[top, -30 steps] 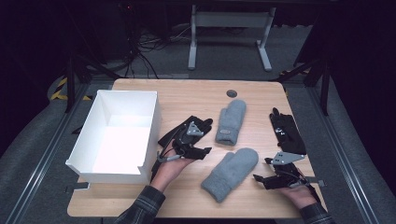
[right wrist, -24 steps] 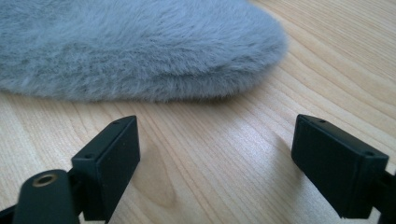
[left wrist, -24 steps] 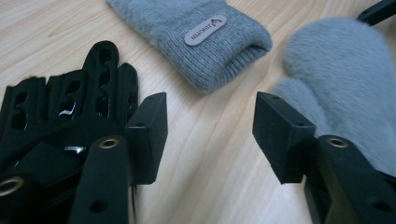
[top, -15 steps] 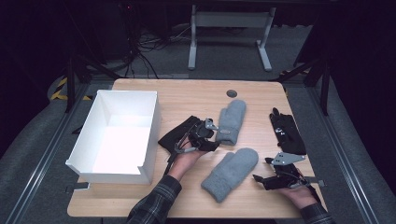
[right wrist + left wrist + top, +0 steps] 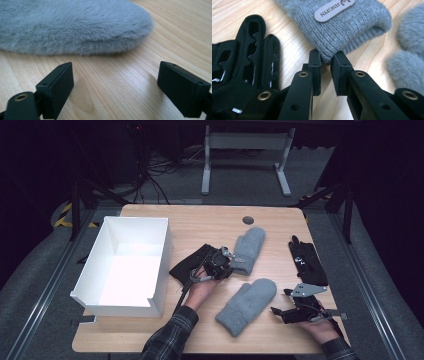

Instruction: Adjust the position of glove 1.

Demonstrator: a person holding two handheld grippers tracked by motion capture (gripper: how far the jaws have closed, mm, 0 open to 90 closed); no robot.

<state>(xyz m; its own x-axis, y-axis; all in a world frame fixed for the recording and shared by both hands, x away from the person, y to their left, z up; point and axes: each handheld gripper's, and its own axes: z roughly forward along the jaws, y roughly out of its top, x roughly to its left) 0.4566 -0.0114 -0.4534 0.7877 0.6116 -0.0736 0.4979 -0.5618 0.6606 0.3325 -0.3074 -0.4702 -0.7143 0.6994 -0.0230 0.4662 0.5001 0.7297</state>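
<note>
Pinching the ribbed cuff corner of the far grey mitten, the left gripper has just been closing its 2 jaws, and the pads seem to press the knit. The mitten lies mid-table, a black glove beside it. The right gripper rests spread, just short of the near mitten.

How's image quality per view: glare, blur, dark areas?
High view: white box floor blown out, surroundings near black. Left gripper view: sharp on the grey mitten cuff, gloss glints on the black glove. Right gripper view: furry mitten soft, wood grain crisp.
</note>
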